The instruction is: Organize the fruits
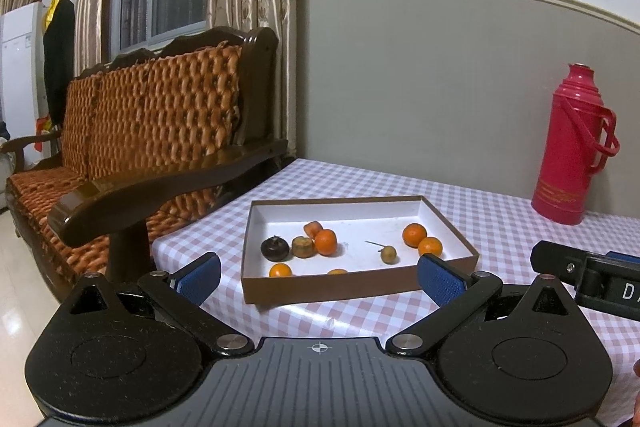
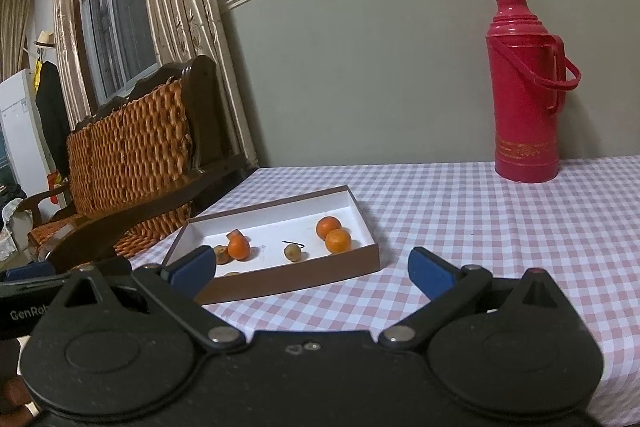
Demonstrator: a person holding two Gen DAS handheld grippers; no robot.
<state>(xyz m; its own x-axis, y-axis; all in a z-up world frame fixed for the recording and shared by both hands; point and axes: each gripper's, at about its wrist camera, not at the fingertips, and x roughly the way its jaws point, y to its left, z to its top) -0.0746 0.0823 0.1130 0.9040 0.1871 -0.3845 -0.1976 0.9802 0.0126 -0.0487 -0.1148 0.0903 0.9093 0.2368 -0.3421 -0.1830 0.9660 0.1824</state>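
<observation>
A shallow brown box (image 1: 320, 287) with a white inside sits on the checked tablecloth; it also shows in the right wrist view (image 2: 296, 277). In it lie several small oranges (image 1: 325, 242) (image 2: 338, 241), a dark round fruit (image 1: 275, 249), a brownish fruit (image 1: 303, 247) and a small green-brown fruit with a stem (image 1: 388, 254) (image 2: 293, 252). My left gripper (image 1: 320, 277) is open and empty, just in front of the box. My right gripper (image 2: 312, 273) is open and empty, in front of the box's right end.
A red thermos (image 1: 572, 147) (image 2: 528, 91) stands at the back right by the grey wall. A wooden sofa with woven cushions (image 1: 152, 131) stands left of the table. The table's left edge (image 1: 160, 247) is near the box. The right gripper's body (image 1: 592, 279) shows at the right.
</observation>
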